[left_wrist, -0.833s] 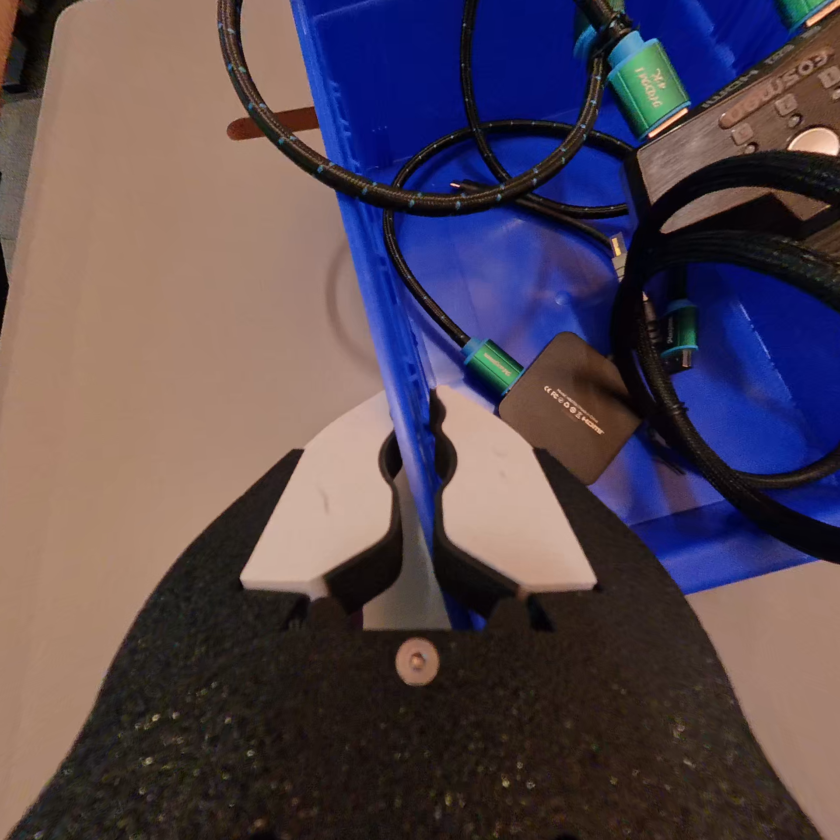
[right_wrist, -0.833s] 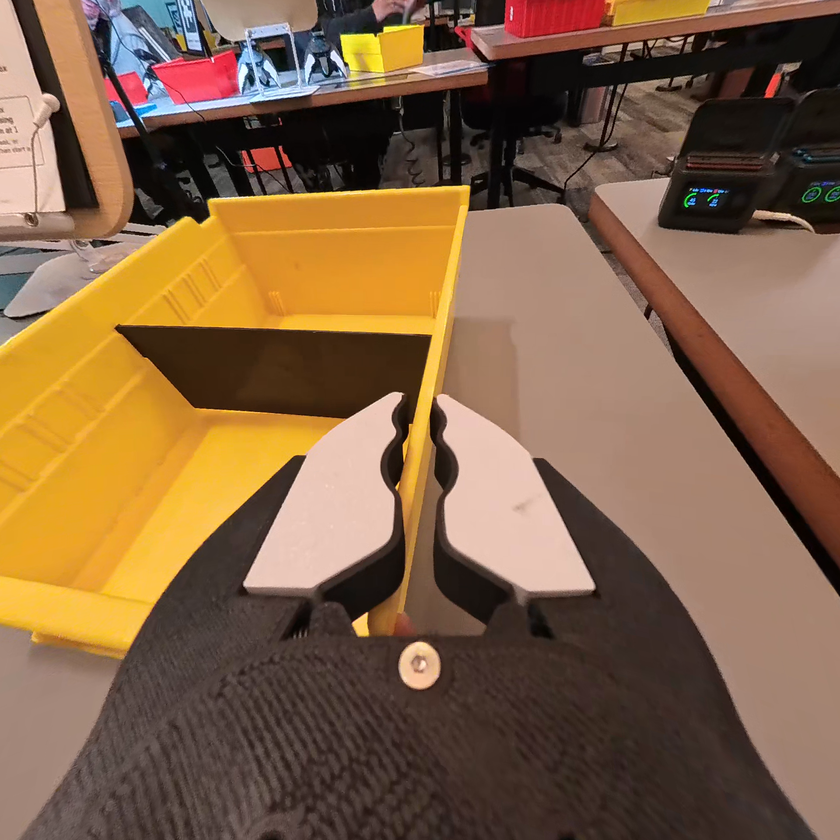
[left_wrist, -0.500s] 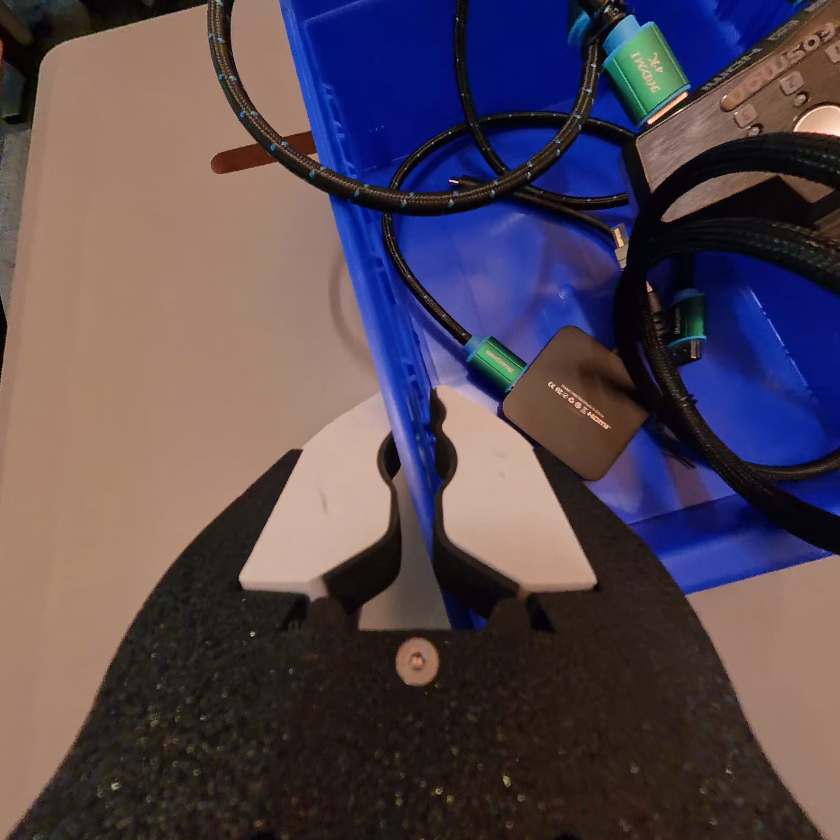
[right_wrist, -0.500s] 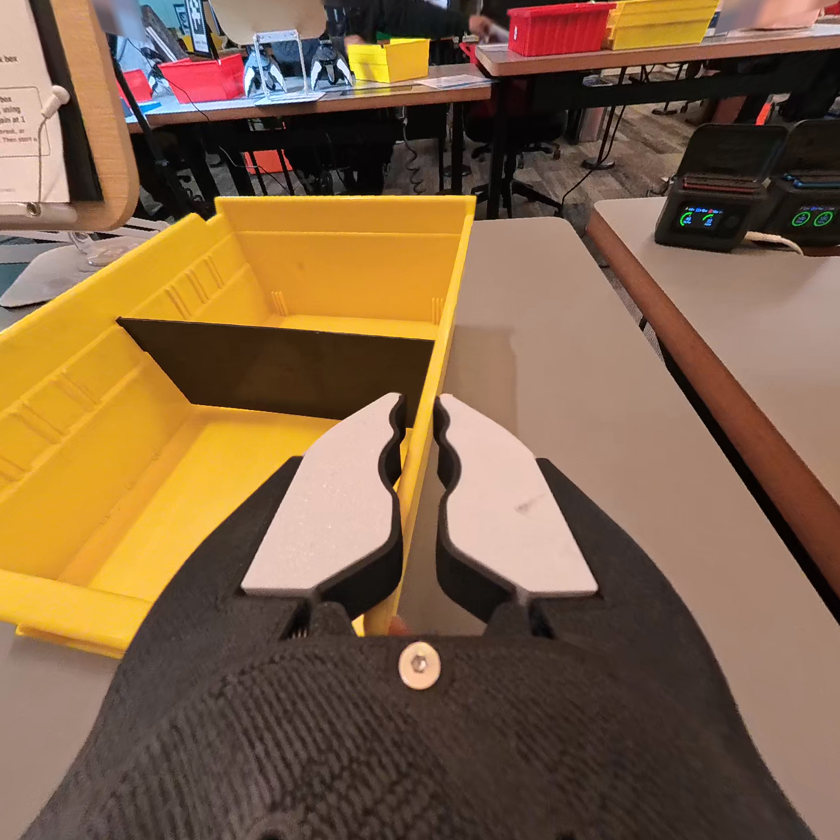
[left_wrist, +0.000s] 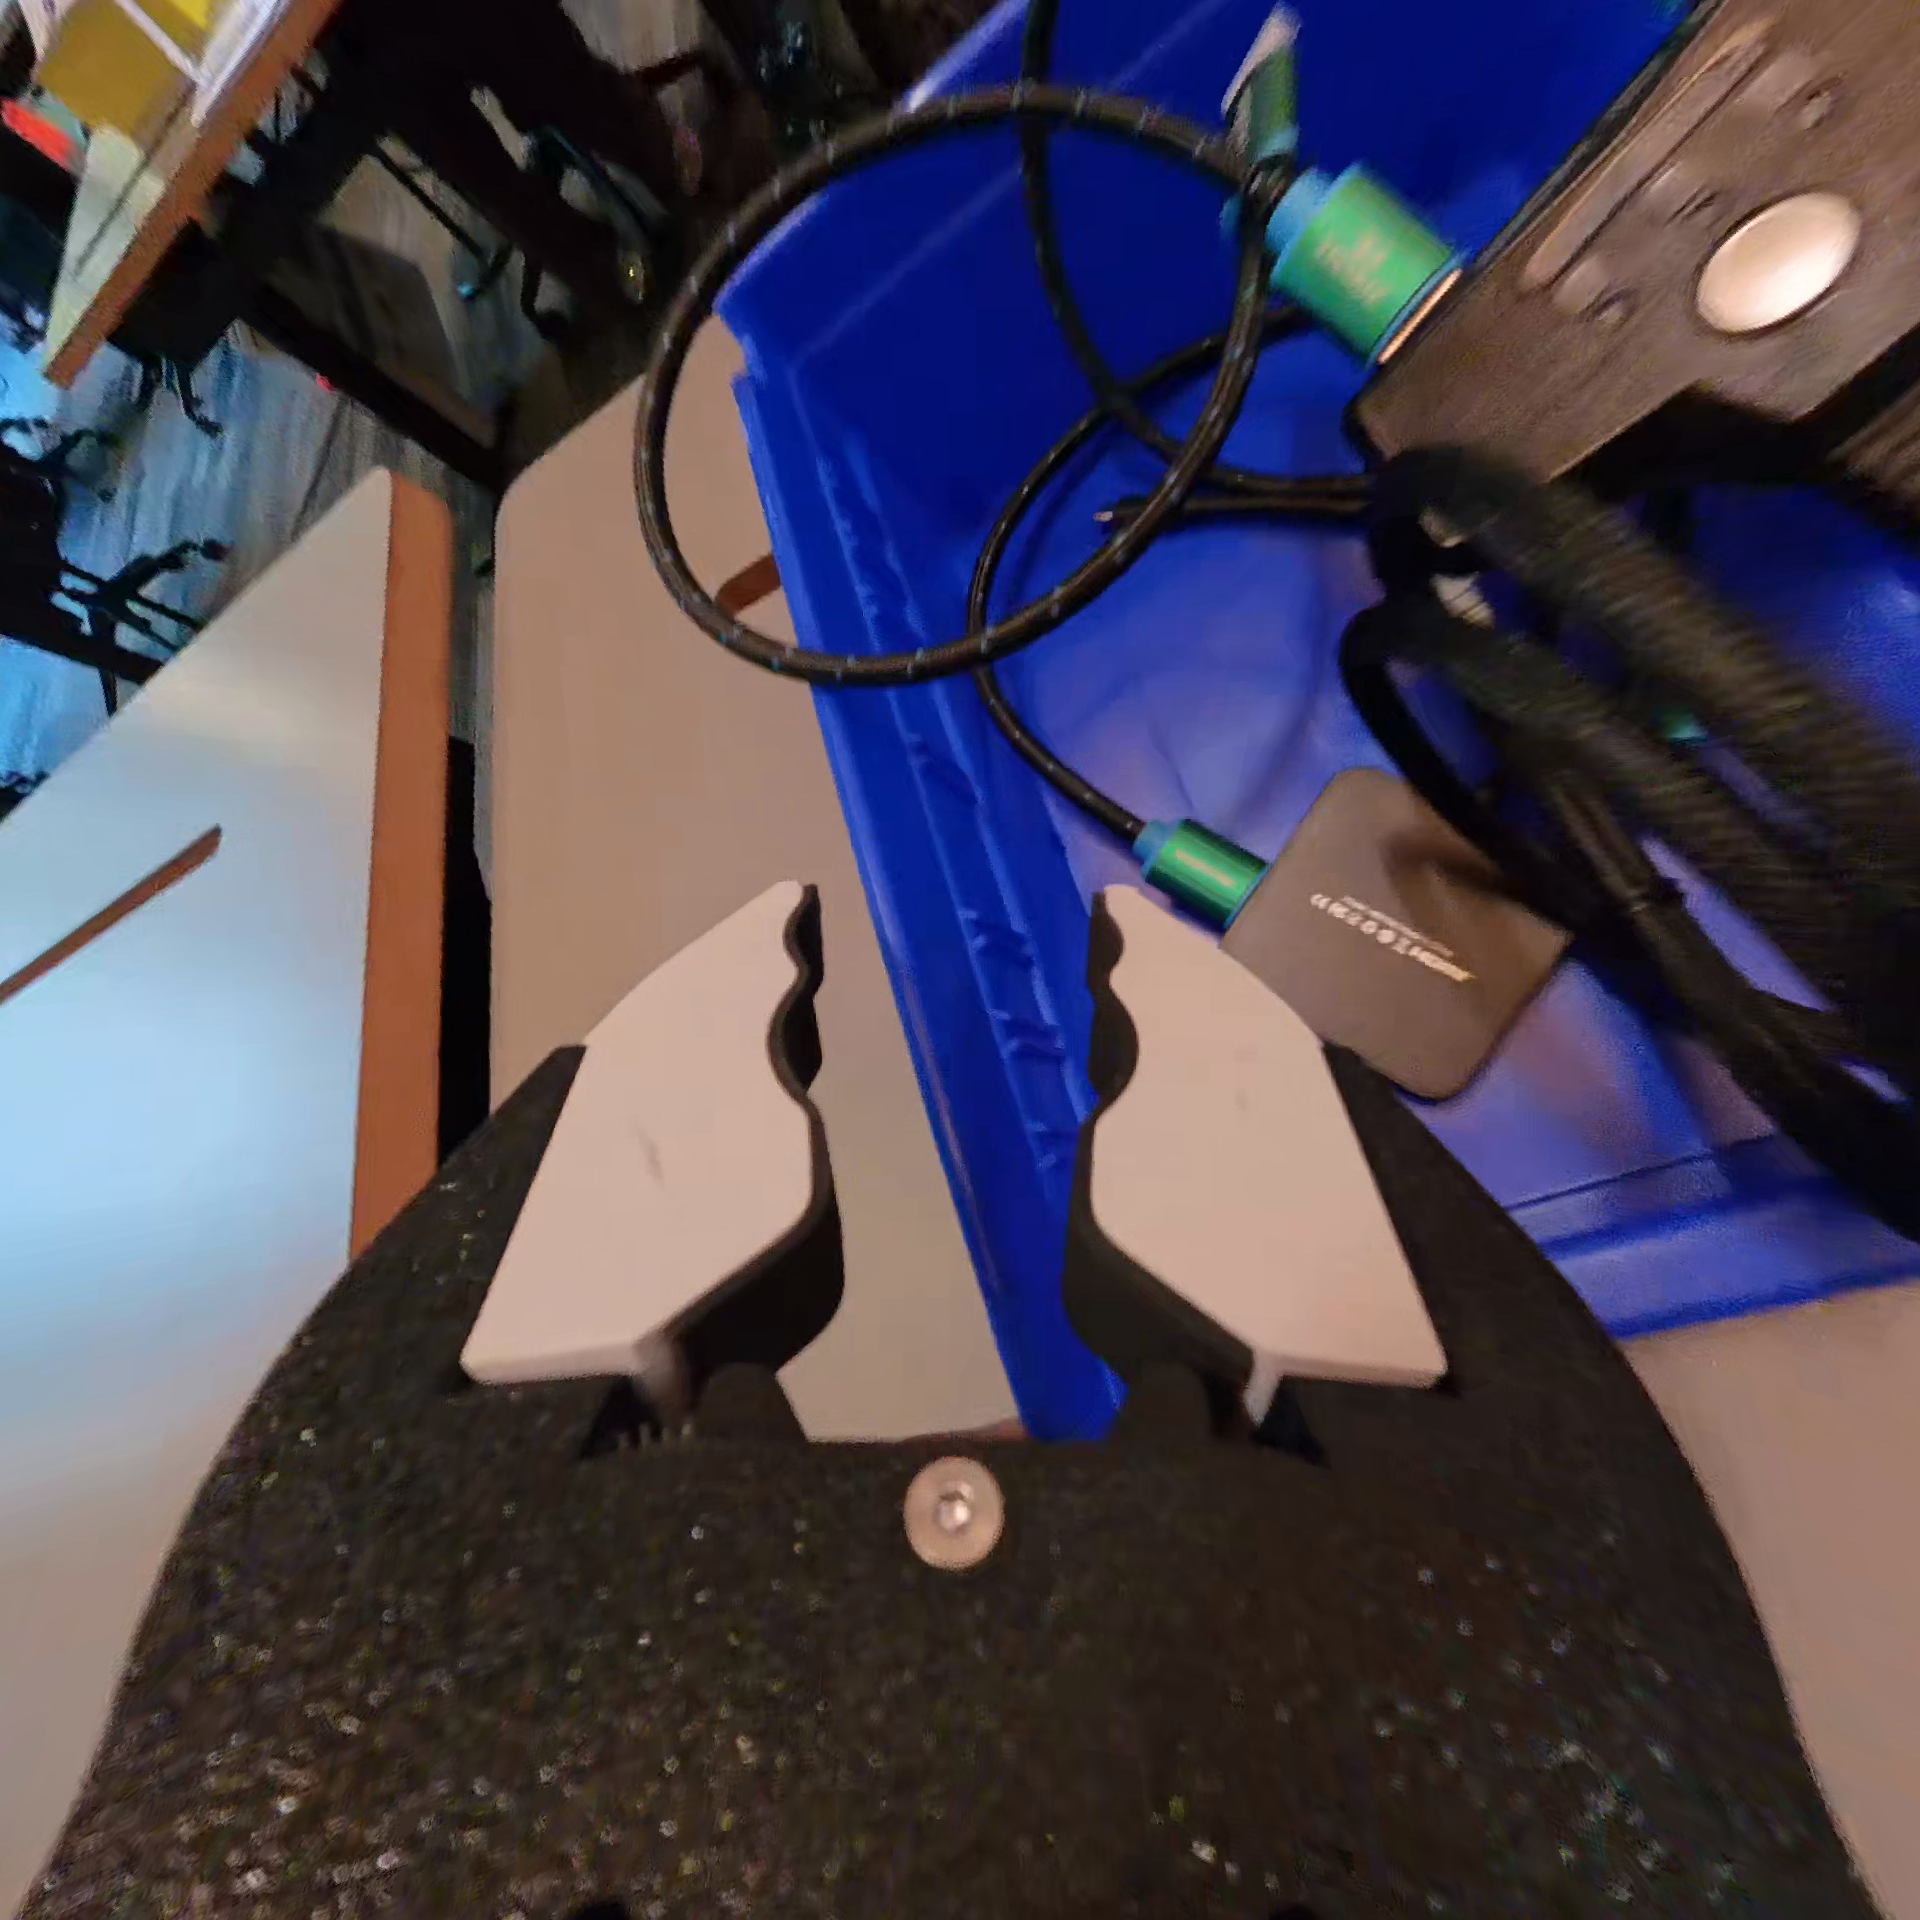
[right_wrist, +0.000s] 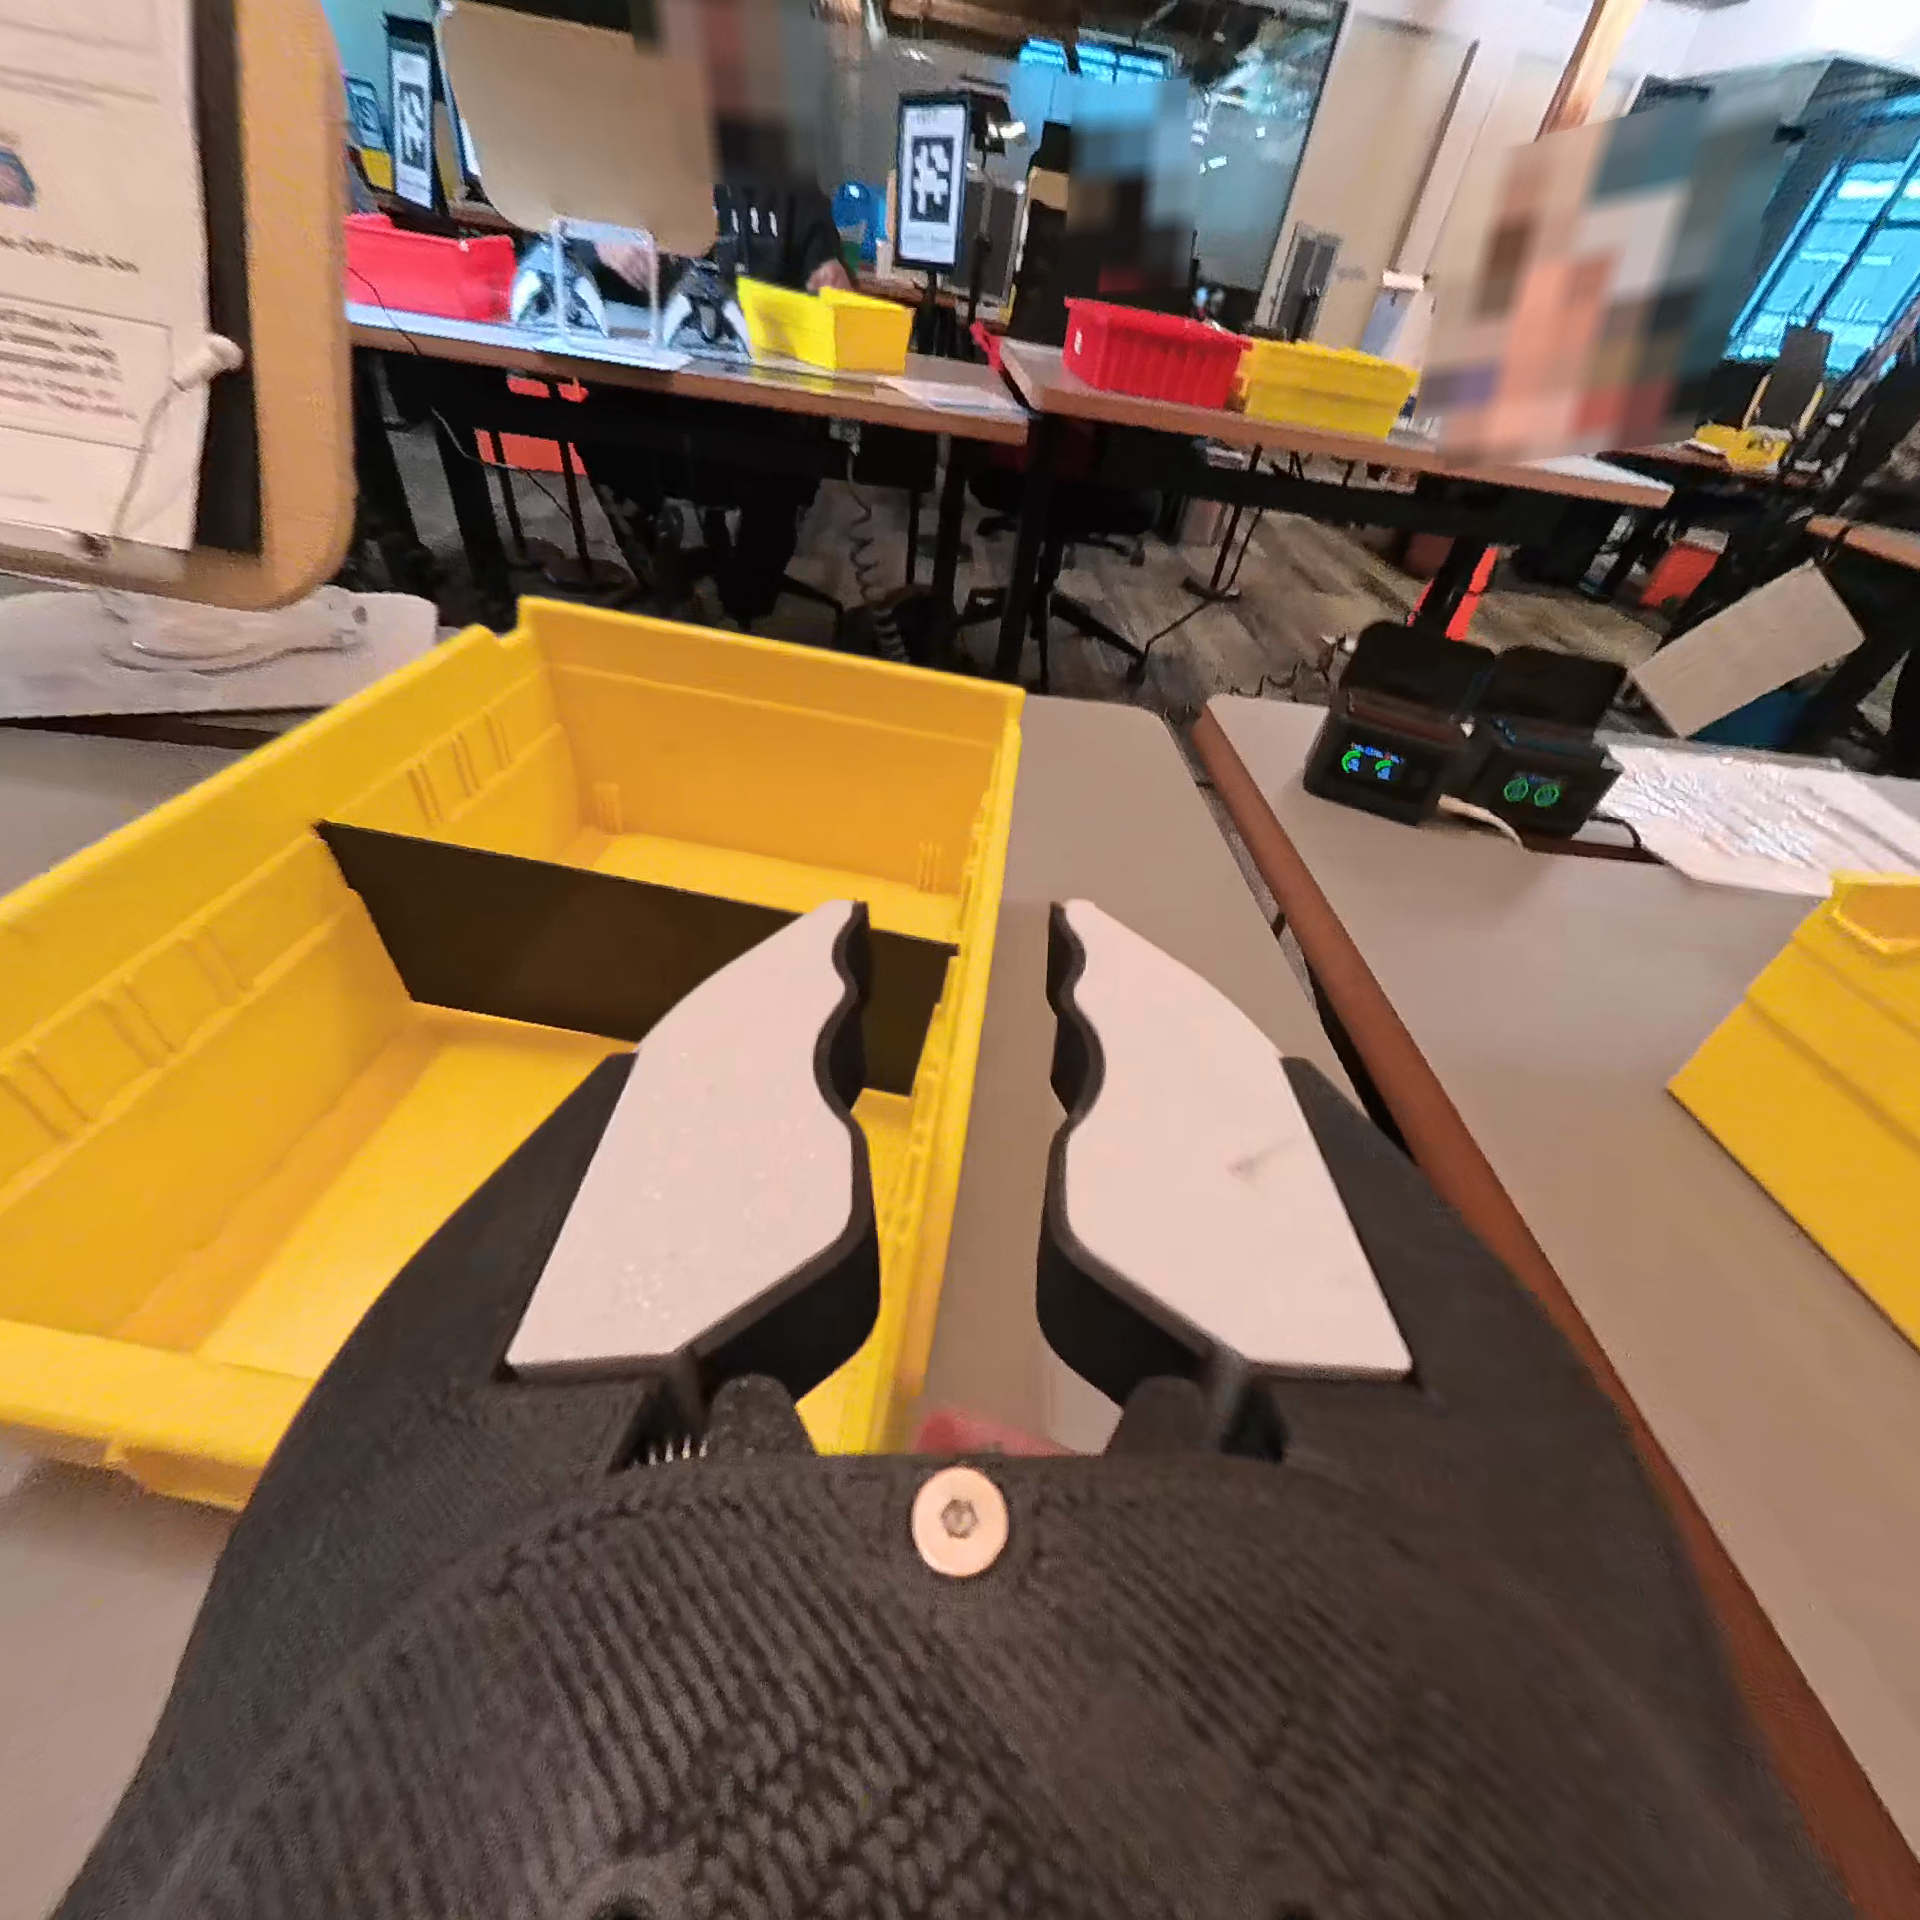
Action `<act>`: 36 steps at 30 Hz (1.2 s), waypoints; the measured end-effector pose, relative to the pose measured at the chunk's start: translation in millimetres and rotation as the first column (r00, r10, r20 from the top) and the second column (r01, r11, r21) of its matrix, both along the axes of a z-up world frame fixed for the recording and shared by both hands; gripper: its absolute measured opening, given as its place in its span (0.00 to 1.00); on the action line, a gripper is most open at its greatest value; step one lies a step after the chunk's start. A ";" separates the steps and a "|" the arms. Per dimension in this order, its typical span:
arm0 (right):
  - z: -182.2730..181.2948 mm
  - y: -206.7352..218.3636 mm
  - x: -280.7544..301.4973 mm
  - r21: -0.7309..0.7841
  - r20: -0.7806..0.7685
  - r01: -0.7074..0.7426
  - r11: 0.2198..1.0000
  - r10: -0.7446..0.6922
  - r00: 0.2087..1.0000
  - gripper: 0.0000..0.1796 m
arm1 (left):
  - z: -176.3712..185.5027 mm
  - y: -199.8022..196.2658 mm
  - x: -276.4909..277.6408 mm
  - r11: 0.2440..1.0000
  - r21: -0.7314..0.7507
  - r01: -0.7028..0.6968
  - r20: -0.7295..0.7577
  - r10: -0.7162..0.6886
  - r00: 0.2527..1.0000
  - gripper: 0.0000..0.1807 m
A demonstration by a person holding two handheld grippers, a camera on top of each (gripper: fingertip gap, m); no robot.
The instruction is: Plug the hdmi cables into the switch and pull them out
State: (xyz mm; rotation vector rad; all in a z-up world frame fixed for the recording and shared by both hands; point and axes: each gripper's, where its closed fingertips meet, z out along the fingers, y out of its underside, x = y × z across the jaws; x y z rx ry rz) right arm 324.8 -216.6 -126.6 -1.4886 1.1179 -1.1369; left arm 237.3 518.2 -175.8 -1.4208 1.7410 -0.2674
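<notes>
Both grippers released: left gripper (left_wrist: 954,914) astride blue bin (left_wrist: 935,790) wall, right gripper (right_wrist: 952,920) over yellow bin (right_wrist: 966,935) rim. Switch (left_wrist: 1673,239) in blue bin's far corner, one green HDMI plug (left_wrist: 1351,260) seated; unplugging apparently left.

black switch (left_wrist: 1704,239) cut off at right edge, thick braided cable (left_wrist: 1621,727) motion-blurred
</notes>
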 end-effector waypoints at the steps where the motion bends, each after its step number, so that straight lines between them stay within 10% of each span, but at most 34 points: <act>1: 3.7 5.4 -1.4 -0.004 0.010 -0.017 1.000 0.017 1.000 0.18 | 6.6 -1.6 -3.9 1.000 0.010 -0.014 -0.014 0.014 1.000 0.27; 4: 11.5 23.2 -4.3 0.005 0.028 -0.074 0.997 0.074 0.997 0.18 | 25.4 1.2 -20.2 0.991 0.074 -0.115 -0.060 0.119 0.991 0.28; 10: 18.0 57.5 -8.3 -0.002 0.045 -0.172 0.985 0.172 0.984 0.18 | 12.8 -96.6 -34.1 0.888 -0.450 0.094 -0.109 -0.159 0.981 0.31; 18: 6.2 75.1 -7.1 -0.042 0.008 -0.220 0.975 0.221 0.975 0.18 | 63.1 -151.4 -23.6 0.898 -0.387 0.209 0.025 -0.216 0.976 0.26; 25: 7.3 79.0 -10.4 -0.031 0.006 -0.245 0.969 0.245 0.969 0.18 | 72.3 -116.3 -4.4 0.972 -0.234 -0.013 -0.023 0.007 1.000 0.32; 36: 5.1 83.7 -10.3 0.039 0.001 -0.285 0.958 0.285 0.958 0.18 | -1.7 -124.5 20.5 0.795 -0.580 -0.177 -0.205 0.068 0.976 0.38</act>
